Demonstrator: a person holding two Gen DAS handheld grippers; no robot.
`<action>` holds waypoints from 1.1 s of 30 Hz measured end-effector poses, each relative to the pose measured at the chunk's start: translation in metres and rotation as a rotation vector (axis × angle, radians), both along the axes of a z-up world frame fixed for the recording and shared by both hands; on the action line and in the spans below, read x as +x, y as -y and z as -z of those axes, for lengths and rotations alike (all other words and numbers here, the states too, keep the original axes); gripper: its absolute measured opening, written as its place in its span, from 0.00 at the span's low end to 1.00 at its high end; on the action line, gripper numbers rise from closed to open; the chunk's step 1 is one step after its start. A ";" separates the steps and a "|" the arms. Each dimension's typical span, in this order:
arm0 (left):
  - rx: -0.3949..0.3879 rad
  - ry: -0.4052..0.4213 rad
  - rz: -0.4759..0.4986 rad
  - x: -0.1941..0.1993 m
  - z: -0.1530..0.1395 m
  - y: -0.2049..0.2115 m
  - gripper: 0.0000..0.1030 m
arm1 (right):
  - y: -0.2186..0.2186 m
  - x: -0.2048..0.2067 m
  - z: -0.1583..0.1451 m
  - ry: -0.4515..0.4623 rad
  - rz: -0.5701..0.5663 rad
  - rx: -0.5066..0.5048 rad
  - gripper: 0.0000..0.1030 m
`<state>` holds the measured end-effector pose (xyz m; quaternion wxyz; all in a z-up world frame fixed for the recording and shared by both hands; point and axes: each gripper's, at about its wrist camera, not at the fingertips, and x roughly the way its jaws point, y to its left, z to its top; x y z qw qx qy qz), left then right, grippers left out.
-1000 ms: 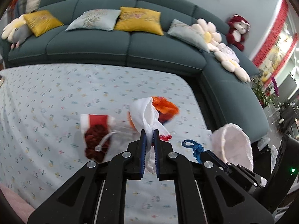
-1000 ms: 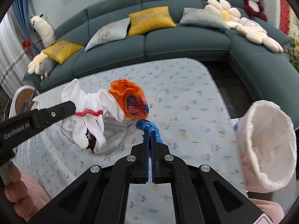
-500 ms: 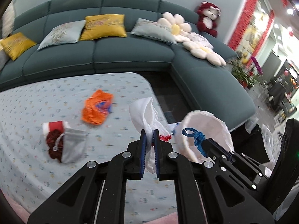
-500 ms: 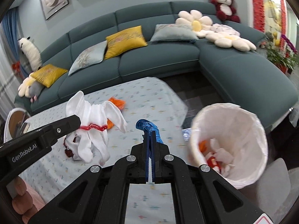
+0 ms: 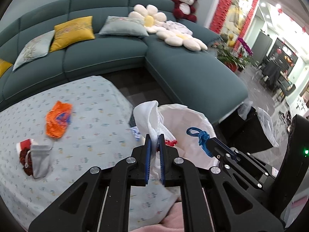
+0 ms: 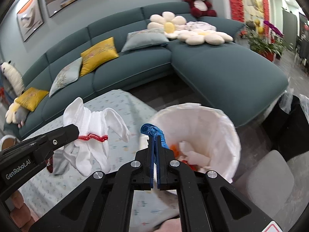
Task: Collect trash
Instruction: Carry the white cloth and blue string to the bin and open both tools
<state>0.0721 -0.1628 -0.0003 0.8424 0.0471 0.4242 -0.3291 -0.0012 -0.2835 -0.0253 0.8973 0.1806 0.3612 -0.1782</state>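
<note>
1. Fingers of the left gripper point(image 5: 154, 138) were clenched on a white glove point(image 6: 92, 127) with a red-stitched cuff, held up beside the bin.
2. The right gripper point(image 6: 155, 138) was clamped on a small blue scrap point(image 6: 152, 130), poised at the near rim of the white-lined bin point(image 6: 222, 127).
3. Inside the bin lay what looked like white and orange scraps, though blur hid detail.
4. On the patterned counter point(image 5: 92, 100) sat an orange wrapper point(image 5: 58, 120) and a grey pouch point(image 5: 40, 159).

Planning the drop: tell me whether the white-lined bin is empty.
Not empty: the white-lined bin already holds orange and white scraps at its bottom.
</note>
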 end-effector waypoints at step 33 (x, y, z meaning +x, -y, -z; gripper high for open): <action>0.016 -0.063 -0.048 0.021 0.027 0.021 0.37 | 0.034 0.004 0.026 -0.044 0.055 0.042 0.09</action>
